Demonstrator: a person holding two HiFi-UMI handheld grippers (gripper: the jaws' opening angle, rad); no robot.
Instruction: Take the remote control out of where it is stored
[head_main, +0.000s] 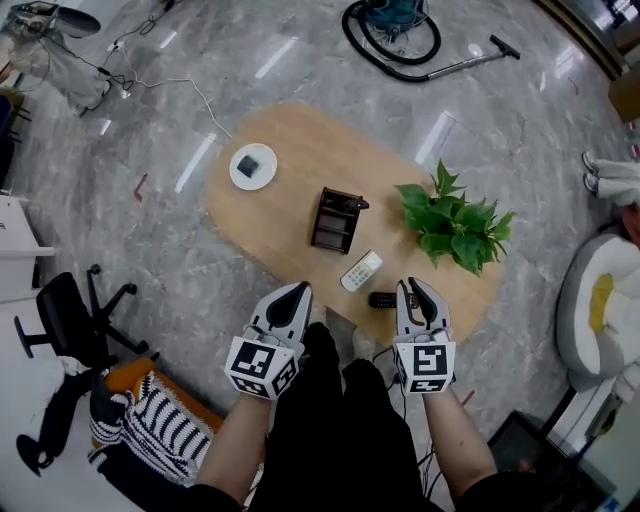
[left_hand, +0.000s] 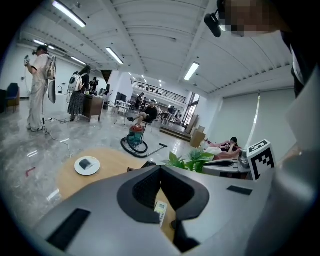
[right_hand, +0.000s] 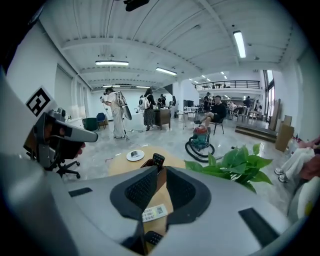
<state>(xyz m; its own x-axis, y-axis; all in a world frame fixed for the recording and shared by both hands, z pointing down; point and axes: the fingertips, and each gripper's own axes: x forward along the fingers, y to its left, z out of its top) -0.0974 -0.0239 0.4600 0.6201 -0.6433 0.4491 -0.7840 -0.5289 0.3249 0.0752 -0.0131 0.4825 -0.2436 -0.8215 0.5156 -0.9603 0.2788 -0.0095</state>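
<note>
Two grippers level at the near table edge, remotes ahead of both.

Left gripper (head_main: 298, 290): jaws pressed together, empty. Right gripper (head_main: 412, 288): jaws a narrow slit apart, nothing pinched. Both point forward over the wooden table (head_main: 285, 135), apparently lined up on the work ahead. A dark remote (head_main: 382, 299) lies flat just beside the right gripper's tips, on its left. A white remote (head_main: 361, 271) lies a little further out, ahead of and between the two grippers. The brown holder (head_main: 335, 222) stands beyond that. A black remote (right_hand: 158, 160) stands upright in it, its top clear of the rim and so likely easy to pinch. It is well apart from either gripper. A potted plant (head_main: 455, 225) sits forward-right of the right gripper.
</note>
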